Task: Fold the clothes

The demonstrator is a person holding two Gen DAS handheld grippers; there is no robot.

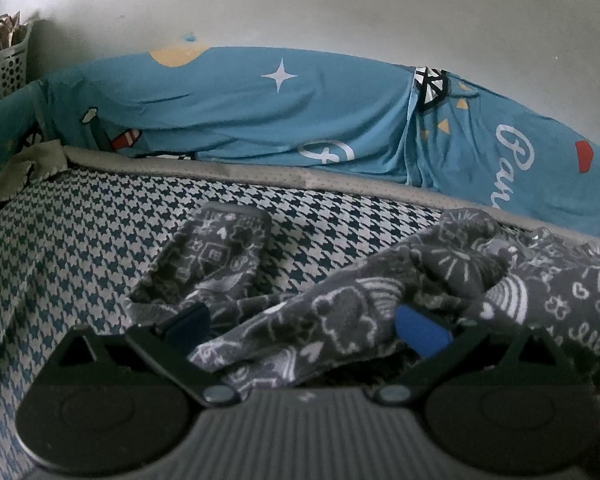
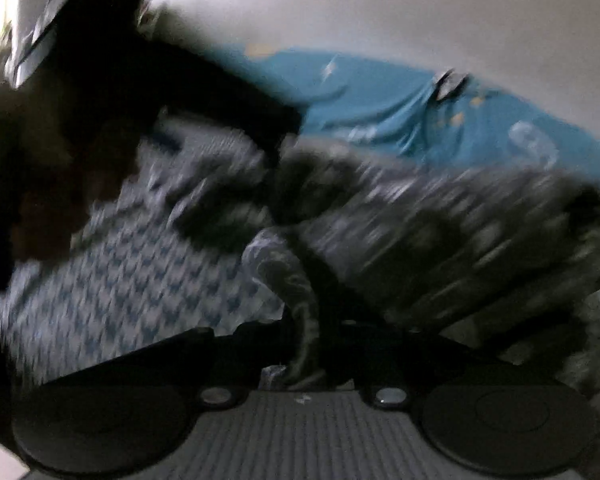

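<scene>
A dark grey garment [image 1: 340, 300] with white doodle print lies crumpled on the houndstooth bed cover [image 1: 80, 248]. One sleeve or leg of it stretches away toward the back. My left gripper [image 1: 304, 325] stands wide, its blue pads [image 1: 420, 330] apart, with a fold of the garment lying loosely between them. The right wrist view is badly blurred. There my right gripper [image 2: 308, 340] is shut on a narrow twisted strip of the garment [image 2: 440, 232], and the bulk of the cloth hangs bunched to the right above the cover [image 2: 120, 280].
A blue printed sheet [image 1: 240, 112] covers a raised bolster along the wall behind the bed. A white perforated basket [image 1: 2, 68] stands at the far left, and an olive cloth [image 1: 20, 176] lies below it. A large dark blurred shape [image 2: 100, 120] fills the right wrist view's upper left.
</scene>
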